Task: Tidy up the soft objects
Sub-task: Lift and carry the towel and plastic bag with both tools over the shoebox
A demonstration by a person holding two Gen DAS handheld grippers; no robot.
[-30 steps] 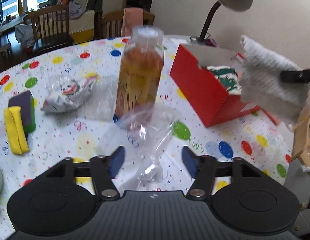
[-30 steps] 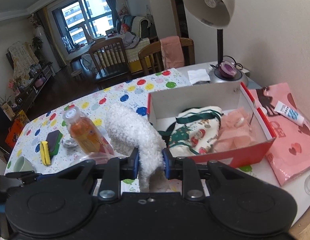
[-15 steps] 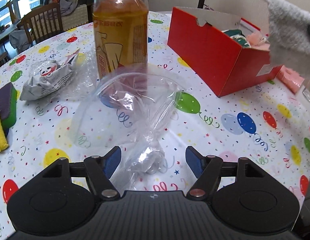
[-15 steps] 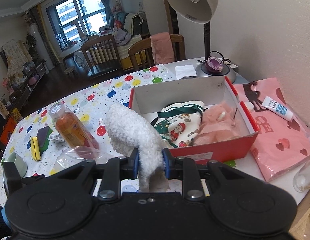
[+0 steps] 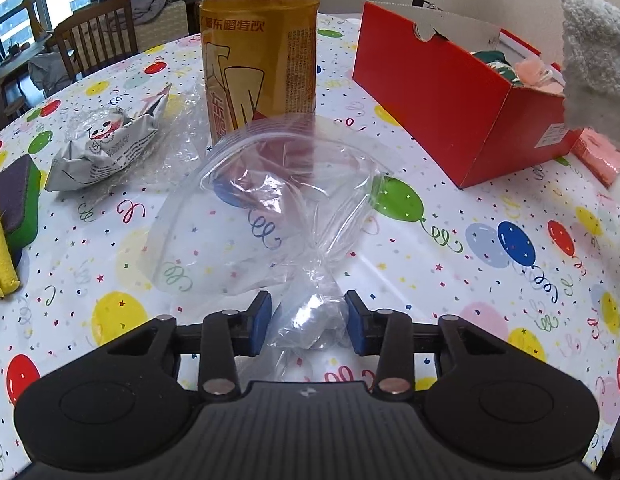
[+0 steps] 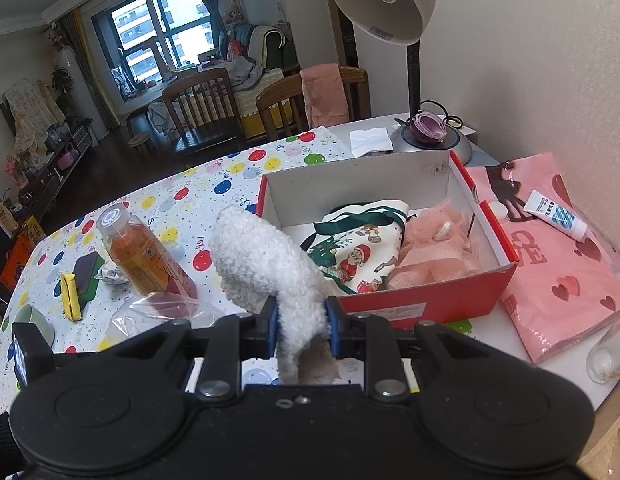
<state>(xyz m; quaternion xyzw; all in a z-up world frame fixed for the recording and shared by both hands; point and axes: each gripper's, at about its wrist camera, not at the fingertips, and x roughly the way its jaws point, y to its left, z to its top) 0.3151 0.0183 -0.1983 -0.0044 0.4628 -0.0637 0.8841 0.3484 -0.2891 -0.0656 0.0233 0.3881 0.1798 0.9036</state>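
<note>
red box [image 6: 426, 308] already holds two cloths; right gripper [image 6: 301, 322] is clamped on the white fluffy sock [image 6: 262, 260], not yet boxed. left gripper [image 5: 308, 322] is half open around the clear bag [image 5: 278, 208] (bottle [image 5: 258, 48] at 12 o'clock).

Beige wall [image 6: 550, 60], 2 wooden chairs [image 6: 202, 108], large window [image 6: 154, 36], dark floor [image 6: 110, 168].

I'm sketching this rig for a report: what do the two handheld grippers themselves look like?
Both match. The left gripper and right gripper have matte black plastic bodies with two round bulges, a ribbed centre panel, silver rivets on the black finger arms, and blue pads on the fingertips. No cables show. A dark glove or sleeve edge shows at the right view's lower left.
</note>
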